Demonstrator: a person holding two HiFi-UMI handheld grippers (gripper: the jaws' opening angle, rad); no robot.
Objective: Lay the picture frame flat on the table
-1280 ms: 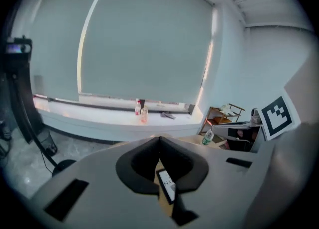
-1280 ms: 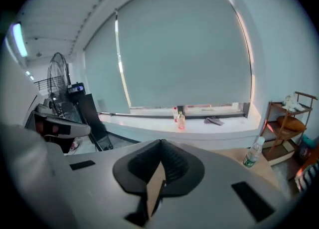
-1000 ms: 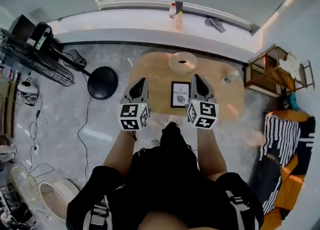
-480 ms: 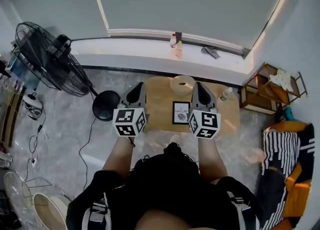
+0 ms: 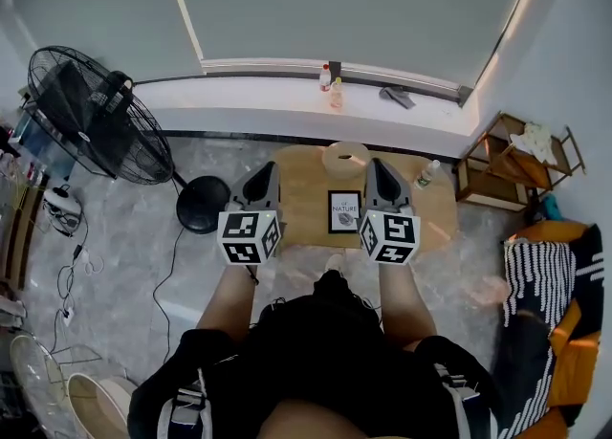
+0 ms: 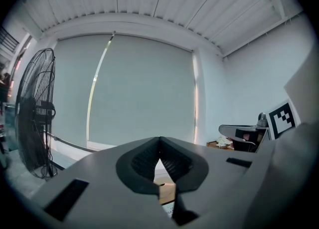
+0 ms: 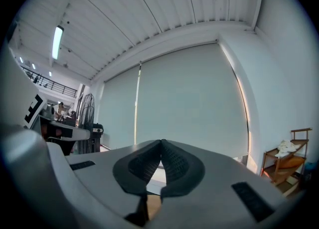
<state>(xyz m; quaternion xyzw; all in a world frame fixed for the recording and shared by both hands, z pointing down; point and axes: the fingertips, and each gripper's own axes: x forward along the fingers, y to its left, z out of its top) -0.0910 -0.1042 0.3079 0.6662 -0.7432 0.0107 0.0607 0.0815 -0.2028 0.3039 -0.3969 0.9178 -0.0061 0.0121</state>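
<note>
Our left gripper (image 5: pixel 270 168) has its jaws closed, the ribbed pads meeting at the tip with nothing between them. In its own view it points about level at a pale roller blind across the room. Our right gripper (image 5: pixel 374 164) is the same: jaws together, holding nothing, aimed at the blind and the white ceiling. Each carries its marker cube close to our forearms, and the two grippers sit side by side, well apart from each other, raised above the table.

In the head view, the picture frame (image 5: pixel 344 211) shows in the gap between them. It lies face up on the wooden table (image 5: pixel 304 200), dark border around a white print, and neither gripper touches it. Just beyond the frame on the tabletop sits a beige roll (image 5: pixel 346 158), and a clear bottle (image 5: pixel 427 173) lies near the table's right edge.

Left of the table on the grey floor stands a large black fan (image 5: pixel 96 112) with its round base (image 5: pixel 203 204) close to the table. Along the far wall runs a white sill (image 5: pixel 239 93) with two small bottles (image 5: pixel 333 86) and a dark cloth (image 5: pixel 395 96). A wooden shelf (image 5: pixel 516 160) stands at the right.
</note>
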